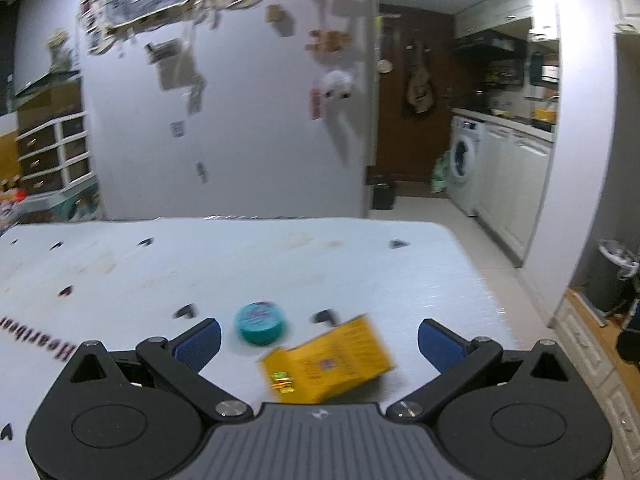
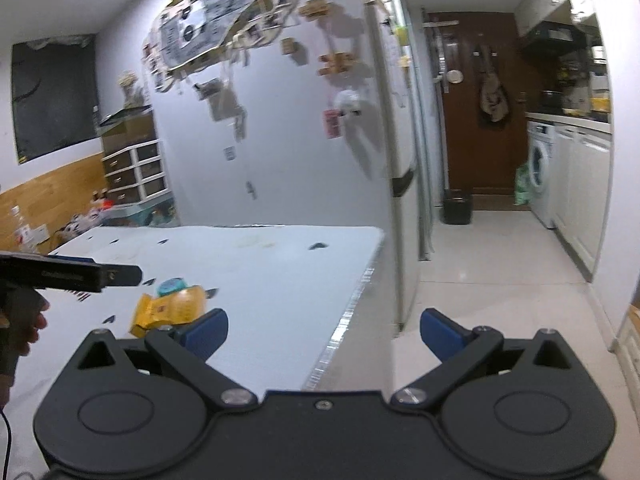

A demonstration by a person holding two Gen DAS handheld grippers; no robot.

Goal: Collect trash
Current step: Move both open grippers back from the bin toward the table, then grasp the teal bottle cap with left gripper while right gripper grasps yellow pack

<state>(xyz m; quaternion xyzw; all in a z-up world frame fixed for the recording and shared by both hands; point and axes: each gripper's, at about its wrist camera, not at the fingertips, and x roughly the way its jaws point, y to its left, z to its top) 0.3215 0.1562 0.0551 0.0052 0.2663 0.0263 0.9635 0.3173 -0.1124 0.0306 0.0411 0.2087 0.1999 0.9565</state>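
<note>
- Right now the left gripper (image 1: 319,338) hangs spread wide and empty just above the desk (image 1: 420,264), near its front edge.
- Directly ahead, between its pads, lies the yellow box (image 1: 332,360), long axis slanting up to the right; a teal lid (image 1: 261,322) sits just beyond.
- Off past the desk's right edge, the right gripper (image 2: 324,330), also spread and empty, looks the farther one.

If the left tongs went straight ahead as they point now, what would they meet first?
Most likely the yellow box, lying on the table between the open left tongs. The teal round tin sits just beyond, slightly left. Blur makes depth uncertain.
</note>
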